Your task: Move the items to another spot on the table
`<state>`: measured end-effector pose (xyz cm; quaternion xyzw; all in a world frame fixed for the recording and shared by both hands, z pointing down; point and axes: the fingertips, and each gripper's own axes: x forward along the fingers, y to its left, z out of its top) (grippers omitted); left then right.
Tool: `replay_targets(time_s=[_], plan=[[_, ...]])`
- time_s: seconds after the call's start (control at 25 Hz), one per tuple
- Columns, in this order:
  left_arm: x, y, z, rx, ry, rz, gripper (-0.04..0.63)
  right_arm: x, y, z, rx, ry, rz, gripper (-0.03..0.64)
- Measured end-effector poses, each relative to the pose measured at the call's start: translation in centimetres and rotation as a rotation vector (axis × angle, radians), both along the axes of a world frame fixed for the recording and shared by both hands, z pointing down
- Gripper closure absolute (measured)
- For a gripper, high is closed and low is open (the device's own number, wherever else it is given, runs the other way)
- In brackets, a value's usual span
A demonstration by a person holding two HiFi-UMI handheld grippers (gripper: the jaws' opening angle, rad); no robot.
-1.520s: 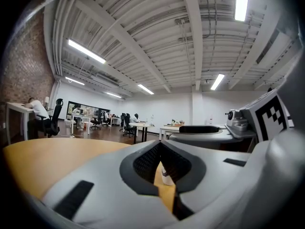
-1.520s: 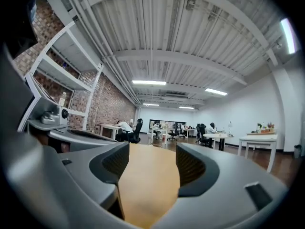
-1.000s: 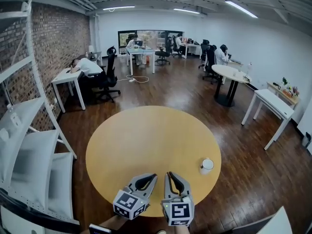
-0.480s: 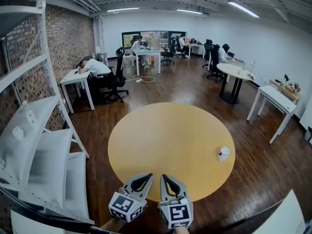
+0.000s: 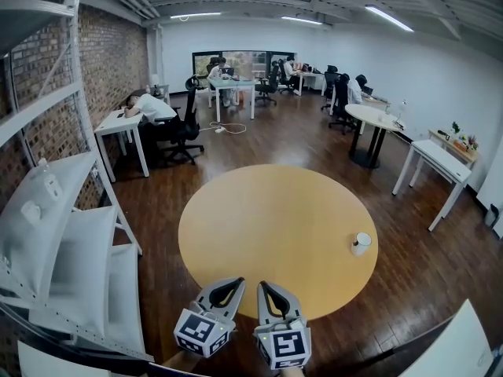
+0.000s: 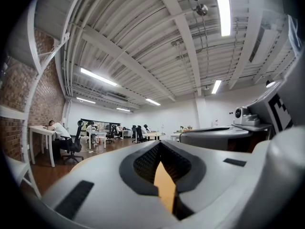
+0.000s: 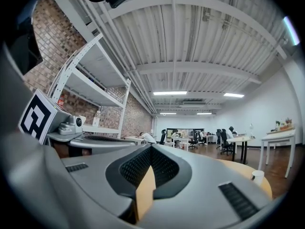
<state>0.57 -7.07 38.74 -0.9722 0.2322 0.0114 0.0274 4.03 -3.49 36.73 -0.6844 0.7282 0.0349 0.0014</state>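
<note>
A small white cup [image 5: 361,243] stands near the right edge of the round yellow table [image 5: 275,218]. It also shows low at the right in the right gripper view, as the cup [image 7: 258,175] on the table [image 7: 240,168]. My left gripper [image 5: 234,283] and right gripper [image 5: 265,287] hover side by side over the table's near edge. Both point forward, well short of the cup. In each gripper view the jaws meet at their tips with nothing between them: left gripper [image 6: 159,144], right gripper [image 7: 150,148].
A white shelf rack [image 5: 47,234] with pillows stands close on the left by the brick wall. A white desk [image 5: 440,167] and a round white table [image 5: 373,120] are at the right. Desks, office chairs and seated people fill the back of the room.
The head view has shifted, so the table and cup now sit further right in the picture. Both grippers stay together at the near edge, still with nothing in them.
</note>
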Motion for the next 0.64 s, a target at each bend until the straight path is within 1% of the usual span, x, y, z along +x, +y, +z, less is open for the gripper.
replay_targets(time_s=[0.2, 0.48, 0.64], plan=[[1.0, -0.1, -0.4, 0.005, 0.001, -0.009, 0.589, 1.5, 0.5, -0.4, 0.002, 0.002, 0.003, 0.617], [3.3, 0.3, -0.5, 0.013, -0.008, 0.004, 0.589, 3.9, 0.9, -0.3, 0.010, -0.001, 0.018, 0.617], [4.4, 0.6, -0.2, -0.012, -0.029, 0.012, 0.589, 4.7, 0.9, 0.1, 0.006, -0.008, 0.019, 0.617]])
